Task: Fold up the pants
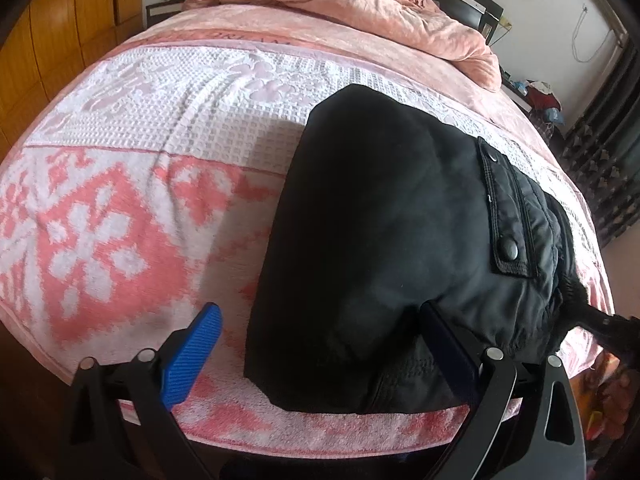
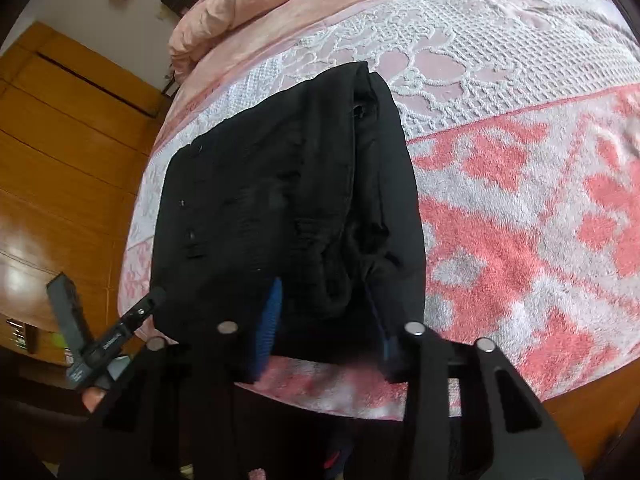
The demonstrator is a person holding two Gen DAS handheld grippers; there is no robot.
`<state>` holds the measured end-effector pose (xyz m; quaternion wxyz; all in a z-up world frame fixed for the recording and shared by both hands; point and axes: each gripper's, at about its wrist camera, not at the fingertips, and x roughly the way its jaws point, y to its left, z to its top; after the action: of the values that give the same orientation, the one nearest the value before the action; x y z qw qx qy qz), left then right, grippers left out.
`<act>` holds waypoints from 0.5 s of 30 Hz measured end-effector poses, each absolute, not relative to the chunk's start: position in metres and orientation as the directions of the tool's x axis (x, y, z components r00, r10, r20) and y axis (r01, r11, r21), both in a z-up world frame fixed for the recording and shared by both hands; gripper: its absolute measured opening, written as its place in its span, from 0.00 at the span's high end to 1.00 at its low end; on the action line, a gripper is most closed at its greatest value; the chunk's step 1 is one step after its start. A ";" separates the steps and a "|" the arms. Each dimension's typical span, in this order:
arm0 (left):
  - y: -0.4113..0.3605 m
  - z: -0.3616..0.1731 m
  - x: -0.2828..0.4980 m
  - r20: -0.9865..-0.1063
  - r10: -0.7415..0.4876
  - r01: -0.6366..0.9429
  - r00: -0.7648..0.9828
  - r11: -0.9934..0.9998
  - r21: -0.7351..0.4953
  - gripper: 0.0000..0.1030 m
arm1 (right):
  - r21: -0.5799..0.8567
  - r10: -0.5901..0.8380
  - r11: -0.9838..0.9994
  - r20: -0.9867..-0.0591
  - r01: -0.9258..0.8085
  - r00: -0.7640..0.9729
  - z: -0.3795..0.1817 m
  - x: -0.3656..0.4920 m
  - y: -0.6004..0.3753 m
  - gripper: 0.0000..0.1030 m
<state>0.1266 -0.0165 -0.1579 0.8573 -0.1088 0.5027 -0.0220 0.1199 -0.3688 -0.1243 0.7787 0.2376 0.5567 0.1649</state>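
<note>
Left wrist view: black pants [image 1: 380, 216] folded into a thick bundle at the bed's [image 1: 120, 208] near edge.
Left gripper [image 1: 320, 344] spread wide, straddling the bundle's near end, seemingly to square it; right gripper [image 2: 326, 320] narrowed around a bunched fold, grip uncertain.

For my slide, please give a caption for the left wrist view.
Open left tongs straddle the near edge of folded black quilted pants on a pink floral towel blanket.
</note>
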 end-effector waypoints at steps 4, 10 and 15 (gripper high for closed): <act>-0.019 -0.158 0.128 -0.858 -0.142 -0.069 0.494 0.977 -0.201 0.04 | 0.602 0.570 0.798 -0.737 -0.030 0.363 -0.100 0.110 -0.376 0.85; -0.025 -0.158 0.128 -0.861 -0.117 -0.045 0.494 0.986 -0.160 0.04 | 0.554 0.527 0.832 -0.776 -0.025 0.345 -0.106 0.106 -0.377 0.85; -0.028 -0.158 0.130 -0.866 -0.105 -0.034 0.489 0.990 -0.140 0.04 | 0.535 0.506 0.845 -0.799 0.000 0.324 -0.128 0.104 -0.380 0.85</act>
<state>0.1304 -0.0284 -0.1583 0.8601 -0.0689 0.5051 -0.0209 0.1038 -0.3796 -0.1282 0.7814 0.2266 0.5584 0.1621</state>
